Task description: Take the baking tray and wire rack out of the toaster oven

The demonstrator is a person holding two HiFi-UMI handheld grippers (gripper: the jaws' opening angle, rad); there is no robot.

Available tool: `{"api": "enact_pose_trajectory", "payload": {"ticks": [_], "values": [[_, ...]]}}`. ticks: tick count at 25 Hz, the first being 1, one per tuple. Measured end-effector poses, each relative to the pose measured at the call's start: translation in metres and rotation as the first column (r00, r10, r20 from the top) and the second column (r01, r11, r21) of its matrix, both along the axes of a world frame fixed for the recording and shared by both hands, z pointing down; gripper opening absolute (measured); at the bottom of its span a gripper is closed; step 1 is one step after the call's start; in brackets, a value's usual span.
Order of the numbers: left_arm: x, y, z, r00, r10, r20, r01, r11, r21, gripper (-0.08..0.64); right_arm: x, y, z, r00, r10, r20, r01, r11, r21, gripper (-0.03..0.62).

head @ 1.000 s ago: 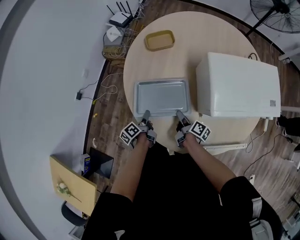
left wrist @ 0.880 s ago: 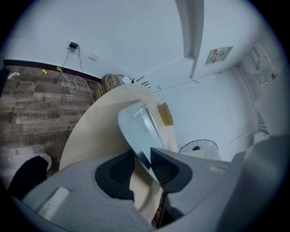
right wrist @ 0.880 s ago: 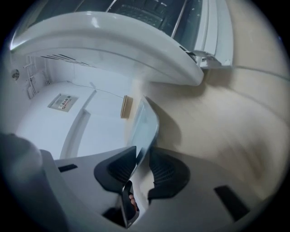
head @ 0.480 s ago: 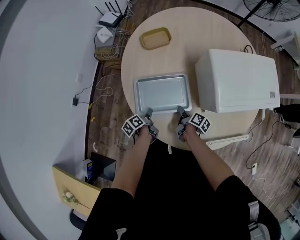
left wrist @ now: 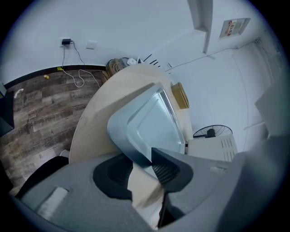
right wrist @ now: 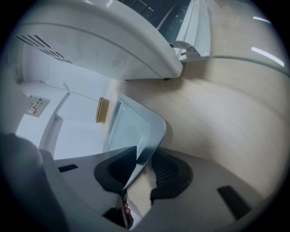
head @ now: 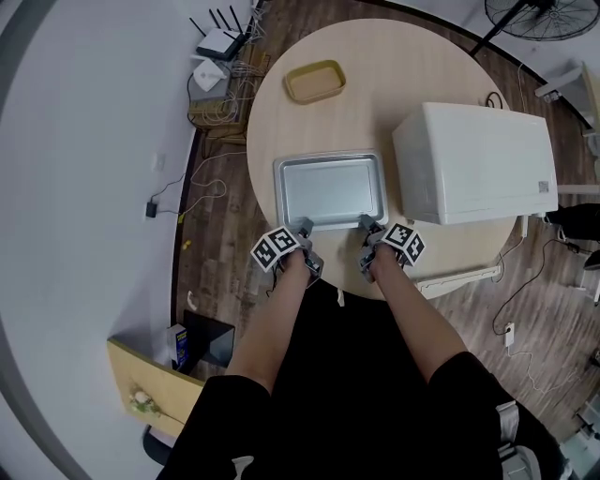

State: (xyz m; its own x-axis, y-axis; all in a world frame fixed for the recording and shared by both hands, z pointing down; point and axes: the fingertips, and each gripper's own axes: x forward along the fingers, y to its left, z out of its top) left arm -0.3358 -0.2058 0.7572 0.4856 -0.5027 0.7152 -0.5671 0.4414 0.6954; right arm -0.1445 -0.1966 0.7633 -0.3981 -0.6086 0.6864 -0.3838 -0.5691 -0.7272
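Observation:
The grey baking tray [head: 330, 190] lies flat on the round wooden table [head: 375, 94], left of the white toaster oven [head: 478, 159]. My left gripper [head: 303, 228] is at the tray's near left corner. In the left gripper view the tray [left wrist: 154, 122] has its rim between the jaws of the left gripper [left wrist: 136, 163], which have just been opening and show a gap. My right gripper [head: 367, 226] is at the near right corner. In the right gripper view the right gripper [right wrist: 144, 165] is shut on the thin rim of the tray [right wrist: 129, 129]. No wire rack is in view.
A yellow dish [head: 314, 81] sits at the table's far side. The oven's open door [right wrist: 195, 27] hangs past the table's near edge on the right. A router and cables [head: 220, 42] lie on the floor at the far left, and a fan [head: 544, 14] stands at the far right.
Both grippers have dipped a little at the tray's near rim. The tray keeps its place on the table beside the oven.

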Motion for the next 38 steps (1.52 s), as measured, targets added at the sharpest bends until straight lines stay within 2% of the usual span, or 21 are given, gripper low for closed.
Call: {"api": "enact_pose_trajectory", "payload": {"ticks": [2, 4, 5, 9, 12, 15, 19, 22, 25, 28, 30, 32, 34, 36, 38], "values": [[0.002, -0.002, -0.002, 0.999, 0.037, 0.016, -0.037, 0.999, 0.012, 0.144, 0.000, -0.001, -0.002, 0.997, -0.047, -0.056, 0.047, 0.999, 0.004, 0.103], [0.004, 0.000, -0.006, 0.996, 0.081, 0.043, -0.082, 0.996, 0.029, 0.192, -0.001, -0.001, -0.004, 0.988, -0.108, -0.108, 0.110, 0.994, 0.010, 0.145], [0.003, 0.001, -0.008, 0.994, 0.094, 0.058, -0.096, 0.995, 0.034, 0.219, -0.003, -0.002, -0.006, 0.985, -0.128, -0.118, 0.131, 0.991, 0.014, 0.166], [-0.003, 0.007, -0.017, 0.986, 0.129, 0.104, -0.135, 0.990, 0.053, 0.252, -0.008, -0.003, -0.015, 0.981, -0.157, -0.117, 0.161, 0.987, 0.023, 0.275], [-0.005, 0.015, -0.027, 0.989, 0.123, 0.076, -0.129, 0.990, 0.066, 0.259, -0.004, 0.004, -0.020, 0.969, -0.183, -0.164, 0.187, 0.982, 0.010, 0.308], [-0.012, 0.022, -0.042, 0.995, 0.097, 0.037, -0.100, 0.991, 0.094, 0.259, 0.001, 0.009, -0.027, 0.959, -0.200, -0.203, 0.208, 0.978, 0.019, 0.321], [-0.020, 0.031, -0.065, 0.995, 0.095, 0.026, -0.098, 0.983, 0.156, 0.259, 0.006, 0.020, -0.046, 0.945, -0.229, -0.235, 0.250, 0.966, 0.063, 0.321], [-0.026, 0.032, -0.091, 0.995, 0.099, 0.025, -0.102, 0.969, 0.227, 0.259, 0.010, 0.028, -0.075, 0.937, -0.233, -0.261, 0.270, 0.955, 0.118, 0.321], [-0.032, 0.037, -0.126, 0.993, 0.110, 0.039, -0.117, 0.943, 0.312, 0.259, 0.014, 0.039, -0.118, 0.932, -0.211, -0.294, 0.274, 0.942, 0.191, 0.319], [-0.029, 0.050, -0.160, 0.982, 0.175, 0.073, -0.189, 0.894, 0.407, 0.259, 0.024, 0.055, -0.162, 0.910, -0.198, -0.365, 0.307, 0.913, 0.268, 0.319], [-0.018, 0.062, -0.184, 0.967, 0.243, 0.078, -0.250, 0.838, 0.485, 0.258, 0.029, 0.068, -0.181, 0.874, -0.224, -0.432, 0.374, 0.877, 0.302, 0.319], [-0.010, 0.078, -0.206, 0.948, 0.297, 0.114, -0.309, 0.770, 0.558, 0.255, 0.033, 0.086, -0.195, 0.821, -0.259, -0.509, 0.455, 0.835, 0.308, 0.318], [-0.007, 0.092, -0.223, 0.930, 0.321, 0.178, -0.360, 0.701, 0.616, 0.189, 0.041, 0.103, -0.215, 0.761, -0.252, -0.598, 0.509, 0.803, 0.309, 0.316], [-0.001, 0.101, -0.239, 0.921, 0.330, 0.205, -0.376, 0.621, 0.688, 0.127, 0.053, 0.117, -0.236, 0.717, -0.211, -0.664, 0.526, 0.789, 0.317, 0.313], [0.011, 0.110, -0.254, 0.915, 0.347, 0.204, -0.372, 0.532, 0.761, 0.100, 0.066, 0.132, -0.251, 0.703, -0.177, -0.688, 0.515, 0.795, 0.321, 0.305]]}}
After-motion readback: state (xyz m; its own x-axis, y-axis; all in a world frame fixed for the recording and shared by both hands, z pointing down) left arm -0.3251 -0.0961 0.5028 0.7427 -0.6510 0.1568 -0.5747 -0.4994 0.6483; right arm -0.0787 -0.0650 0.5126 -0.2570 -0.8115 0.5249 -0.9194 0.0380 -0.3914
